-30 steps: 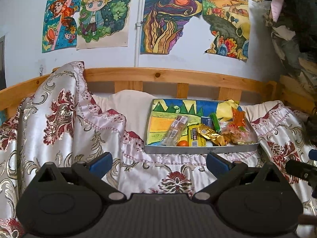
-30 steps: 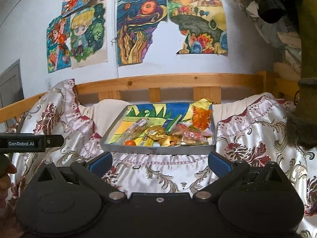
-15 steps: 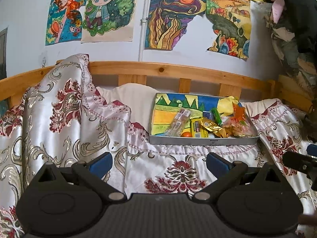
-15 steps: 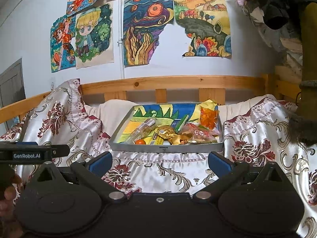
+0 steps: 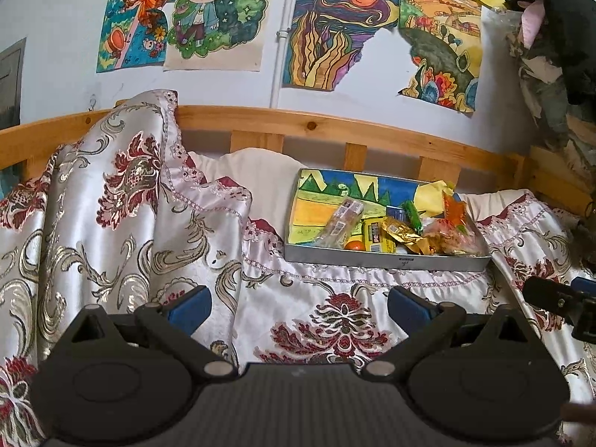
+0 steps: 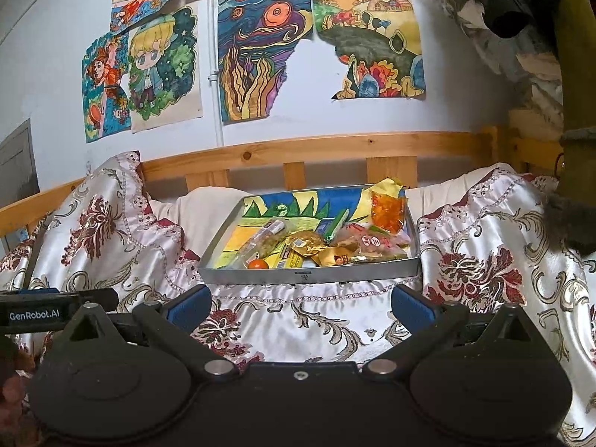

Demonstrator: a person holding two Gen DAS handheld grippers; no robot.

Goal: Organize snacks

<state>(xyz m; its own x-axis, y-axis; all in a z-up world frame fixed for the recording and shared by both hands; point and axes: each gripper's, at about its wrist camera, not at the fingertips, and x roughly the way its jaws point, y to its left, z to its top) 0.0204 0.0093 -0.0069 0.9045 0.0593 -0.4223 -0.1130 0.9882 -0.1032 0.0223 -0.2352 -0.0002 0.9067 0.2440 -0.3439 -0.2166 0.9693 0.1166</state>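
Both the left gripper (image 5: pixel 298 303) and right gripper (image 6: pixel 300 300) are held wide open and empty, the snack tray (image 6: pixel 309 277) seen beyond their fingertips.

A pale wall (image 5: pixel 56 18) carried bright drawings (image 6: pixel 260 56); a wooden bed rail (image 5: pixel 335 126) stood below — floral satin cover (image 5: pixel 93 205) draped over it.

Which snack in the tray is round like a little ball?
The small orange ball at the tray's front edge, left of the yellow packet. Everything else there is a flat or crinkly wrapped packet.
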